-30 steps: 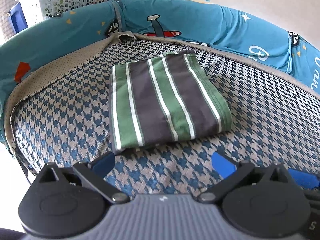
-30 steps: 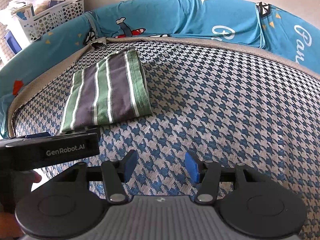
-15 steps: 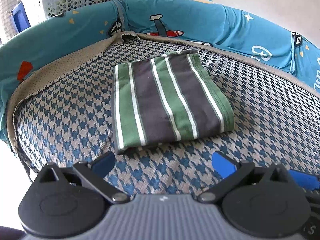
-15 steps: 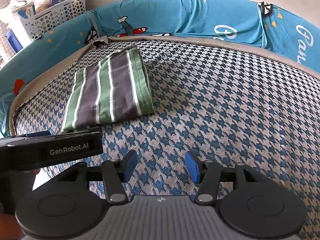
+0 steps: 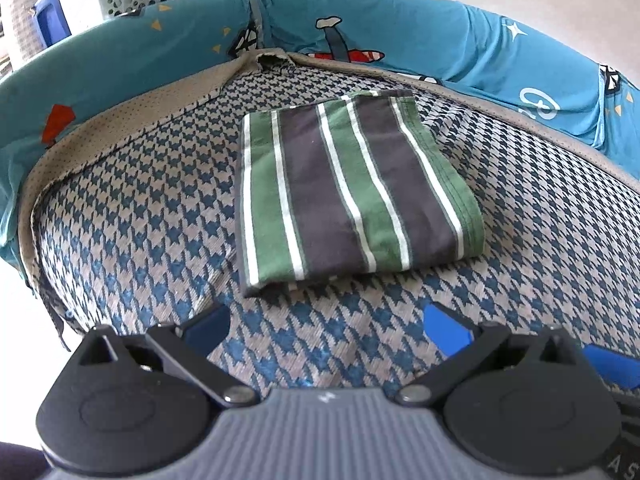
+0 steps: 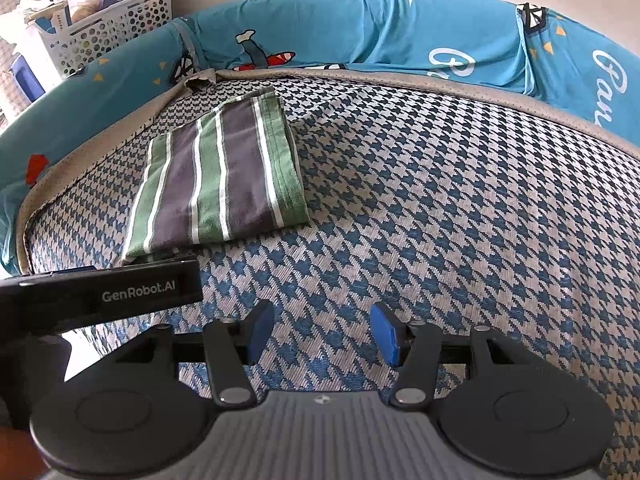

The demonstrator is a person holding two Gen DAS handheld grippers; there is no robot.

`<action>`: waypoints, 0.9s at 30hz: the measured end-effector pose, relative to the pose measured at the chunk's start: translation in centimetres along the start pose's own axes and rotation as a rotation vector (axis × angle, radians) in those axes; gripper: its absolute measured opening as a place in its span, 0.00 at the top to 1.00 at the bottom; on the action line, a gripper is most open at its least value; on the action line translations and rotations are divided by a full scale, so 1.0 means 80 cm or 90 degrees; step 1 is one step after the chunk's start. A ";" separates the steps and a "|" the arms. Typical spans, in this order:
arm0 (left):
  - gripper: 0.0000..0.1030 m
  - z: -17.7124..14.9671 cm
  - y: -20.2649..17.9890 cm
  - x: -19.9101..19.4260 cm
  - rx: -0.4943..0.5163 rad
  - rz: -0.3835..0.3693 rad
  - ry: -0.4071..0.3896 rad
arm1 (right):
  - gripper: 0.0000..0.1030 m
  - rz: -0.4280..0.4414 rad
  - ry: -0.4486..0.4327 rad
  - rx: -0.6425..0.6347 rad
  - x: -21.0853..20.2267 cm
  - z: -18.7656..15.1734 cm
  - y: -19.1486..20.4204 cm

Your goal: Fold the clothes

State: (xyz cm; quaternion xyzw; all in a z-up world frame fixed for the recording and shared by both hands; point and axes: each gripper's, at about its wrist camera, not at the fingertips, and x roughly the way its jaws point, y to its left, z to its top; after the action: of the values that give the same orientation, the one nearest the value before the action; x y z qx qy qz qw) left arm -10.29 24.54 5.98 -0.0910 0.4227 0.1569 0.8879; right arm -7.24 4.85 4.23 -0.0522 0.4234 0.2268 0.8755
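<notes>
- Your left gripper (image 5: 326, 326) hung over the mat (image 5: 152, 216), jaws spread wide, nothing between the blue pads (image 5: 446, 330).
- Your right gripper (image 6: 322, 330) stood partly open (narrower than the left), also empty, over bare mat.
- The shirt (image 5: 348, 196), green and grey with white stripes, lay folded in a flat rectangle on the mat, just ahead of the left gripper and apart from both.
- In the right view the shirt (image 6: 224, 180) sat far left, near the mat's corner, beyond the left gripper's black body (image 6: 100, 292).
- A teal sheet (image 5: 420, 36) ringed the mat; a white basket (image 6: 108, 28) stood behind it.
</notes>
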 end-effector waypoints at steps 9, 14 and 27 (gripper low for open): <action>0.00 -0.001 0.004 0.000 -0.013 0.002 0.006 | 0.50 0.001 0.003 -0.002 0.001 -0.001 0.002; 0.00 0.000 0.006 0.001 -0.020 -0.001 0.008 | 0.50 0.003 0.002 -0.004 0.001 -0.001 0.003; 0.00 -0.005 0.004 0.000 -0.023 0.003 0.008 | 0.50 0.010 -0.003 -0.002 0.004 0.004 0.008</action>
State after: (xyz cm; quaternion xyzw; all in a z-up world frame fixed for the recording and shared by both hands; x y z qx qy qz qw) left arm -10.68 24.77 5.74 -0.1070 0.4257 0.1658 0.8831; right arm -7.15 5.65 4.29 -0.0498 0.4212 0.2347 0.8747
